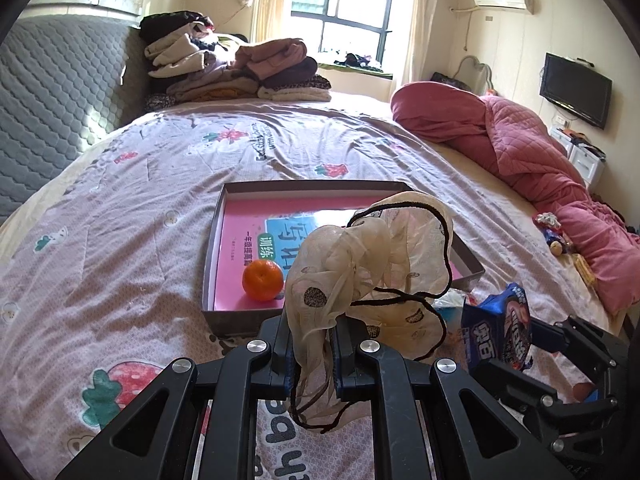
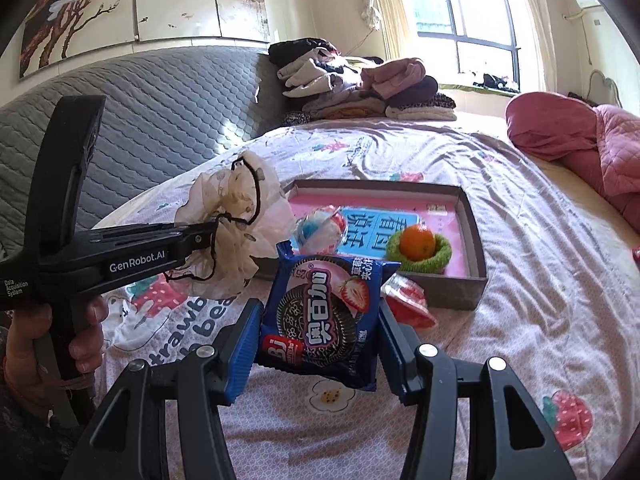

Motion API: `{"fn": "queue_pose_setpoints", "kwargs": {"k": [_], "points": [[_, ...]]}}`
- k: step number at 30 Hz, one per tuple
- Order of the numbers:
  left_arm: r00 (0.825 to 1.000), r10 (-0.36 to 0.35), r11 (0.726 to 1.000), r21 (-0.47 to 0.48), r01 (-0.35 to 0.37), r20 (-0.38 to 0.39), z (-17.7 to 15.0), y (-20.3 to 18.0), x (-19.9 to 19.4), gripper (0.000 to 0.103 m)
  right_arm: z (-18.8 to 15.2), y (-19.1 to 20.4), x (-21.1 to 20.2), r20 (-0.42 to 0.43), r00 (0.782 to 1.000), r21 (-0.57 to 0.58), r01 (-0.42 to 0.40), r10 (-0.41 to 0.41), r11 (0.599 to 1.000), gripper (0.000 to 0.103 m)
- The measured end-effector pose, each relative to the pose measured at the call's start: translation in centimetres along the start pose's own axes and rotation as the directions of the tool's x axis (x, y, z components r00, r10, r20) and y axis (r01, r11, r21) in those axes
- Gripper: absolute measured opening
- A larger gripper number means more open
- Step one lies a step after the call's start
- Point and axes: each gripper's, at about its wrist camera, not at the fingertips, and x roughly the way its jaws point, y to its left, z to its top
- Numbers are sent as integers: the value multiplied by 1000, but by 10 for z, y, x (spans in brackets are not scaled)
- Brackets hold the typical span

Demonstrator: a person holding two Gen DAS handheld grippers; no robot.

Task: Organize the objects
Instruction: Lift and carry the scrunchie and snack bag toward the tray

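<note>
My left gripper [image 1: 311,344] is shut on a sheer beige cloth with black trim [image 1: 360,264] and holds it above the bed, just before the box. It also shows in the right wrist view [image 2: 232,220]. My right gripper [image 2: 318,332] is shut on a blue cookie packet [image 2: 324,316], held above the bedsheet; the packet also shows in the left wrist view [image 1: 500,328]. A shallow grey box [image 2: 476,236] with a pink book inside lies on the bed. In it sit an orange [image 2: 418,242] in a green knitted ring [image 2: 440,258] and a red, white and blue wrapped item [image 2: 320,230].
A red packet [image 2: 408,304] lies on the sheet by the box's near edge. Folded clothes [image 1: 236,68] are stacked at the bed's far end. A pink quilt [image 1: 532,152] lies along the right, with small items [image 1: 556,236] beside it. A grey padded headboard [image 2: 152,108] stands left.
</note>
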Motion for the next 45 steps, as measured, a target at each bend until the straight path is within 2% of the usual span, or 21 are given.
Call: {"fn": "queue_pose_setpoints", "kwargs": {"k": [15, 23, 45], "points": [[999, 24, 999, 32, -26, 44, 25, 7, -7, 13, 34, -23, -4, 62, 996, 5, 58, -58, 998, 54], [997, 30, 999, 18, -31, 65, 40, 16, -6, 13, 47, -34, 0, 73, 994, 5, 81, -81, 997, 54], [994, 67, 998, 1, -67, 92, 71, 39, 20, 13, 77, -53, 24, 94, 987, -32, 132, -128, 991, 54]]}}
